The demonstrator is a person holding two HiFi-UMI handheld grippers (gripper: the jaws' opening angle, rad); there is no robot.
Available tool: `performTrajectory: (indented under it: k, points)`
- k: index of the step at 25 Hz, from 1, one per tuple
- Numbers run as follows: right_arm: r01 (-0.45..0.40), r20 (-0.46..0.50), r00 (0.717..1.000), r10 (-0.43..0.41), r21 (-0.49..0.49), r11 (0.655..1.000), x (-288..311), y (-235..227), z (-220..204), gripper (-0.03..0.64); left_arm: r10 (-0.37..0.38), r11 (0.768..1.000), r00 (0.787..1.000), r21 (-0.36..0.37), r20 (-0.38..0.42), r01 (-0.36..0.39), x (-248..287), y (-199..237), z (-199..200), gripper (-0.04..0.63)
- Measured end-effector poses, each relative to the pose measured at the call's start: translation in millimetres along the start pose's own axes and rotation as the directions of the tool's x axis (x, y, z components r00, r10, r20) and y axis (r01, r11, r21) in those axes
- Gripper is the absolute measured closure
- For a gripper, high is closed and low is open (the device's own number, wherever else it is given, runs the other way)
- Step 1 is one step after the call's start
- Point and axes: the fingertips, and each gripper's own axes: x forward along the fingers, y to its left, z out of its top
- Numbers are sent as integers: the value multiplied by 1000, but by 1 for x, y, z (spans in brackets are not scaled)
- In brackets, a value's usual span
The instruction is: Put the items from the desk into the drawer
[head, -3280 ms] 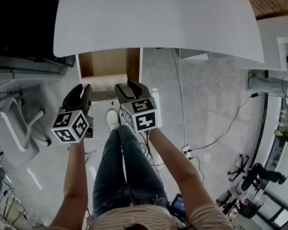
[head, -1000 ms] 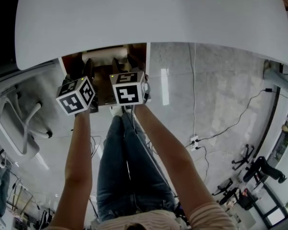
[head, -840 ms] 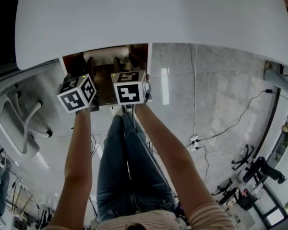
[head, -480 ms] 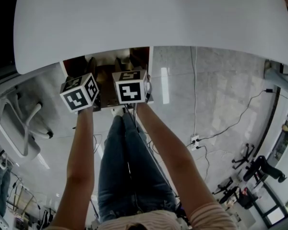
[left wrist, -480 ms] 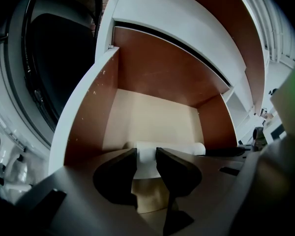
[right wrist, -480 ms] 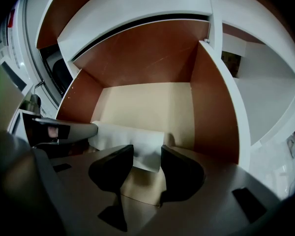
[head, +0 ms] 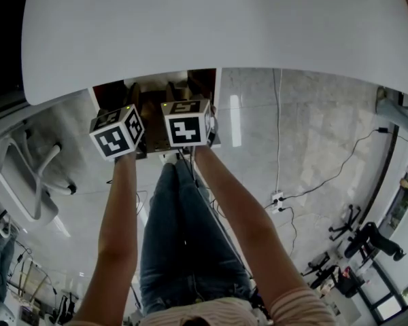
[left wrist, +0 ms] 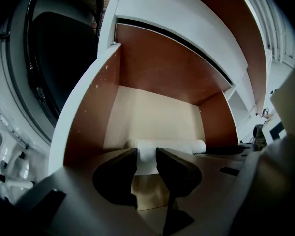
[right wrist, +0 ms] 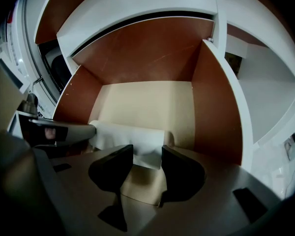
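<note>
- My left gripper (left wrist: 146, 157) has its two dark jaws drawn close together with the white rolled cloth (left wrist: 182, 145) pinched in the narrow gap between them.
- My right gripper (right wrist: 147, 154) does the same further along the roll: its jaws are clamped on the cloth, and a loose corner of fabric hangs down between them.
- The cloth runs left to right across the open drawer (right wrist: 212, 102), towards its near end. One rounded end pokes out to the right of the left gripper.
- It sits low over the drawer's cream bottom (right wrist: 147, 102) — I can't tell whether it is touching it.
- The drawer's inner walls are reddish brown with white top edges. The far part of its bottom is bare.
- From the head view, both marker cubes sit side by side just above the drawer mouth, the left cube (head: 117, 132) tilted and the right cube (head: 186, 122) square to the camera.
- The drawer is pulled out from under the near edge of the white desk top (head: 217, 26), which fills the far half of that view.
- My bare forearms reach forward over legs in blue jeans (head: 183, 243) — grey tiled floor (head: 319, 128) lies to the right, with a cable running to a power strip (head: 277, 200).
</note>
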Motion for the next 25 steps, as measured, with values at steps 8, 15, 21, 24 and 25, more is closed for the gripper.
performTrajectory:
  k: [8,15,21,24,25]
  points:
    - [-10,44,999,9,19,1000,-3,-4,6,443,-12,1000,1000,4,-8,12,1,-5,1,466]
    - [-16,153,988,12,28,999,-12,-4,24,443,-5,1000,1000,17,7,5,-6,-8,5,457]
    - [-57,176,983,51,32,998,-34,4,33,445,-39,999,997,21,68,38,-28,-18,17,457]
    - [-69,196,979,62,32,997,-45,8,39,480,-51,999,994,21,98,49,-40,-20,22,478]
    - [-69,205,977,60,35,997,-50,8,41,497,-56,998,992,23,112,54,-44,-21,25,492]
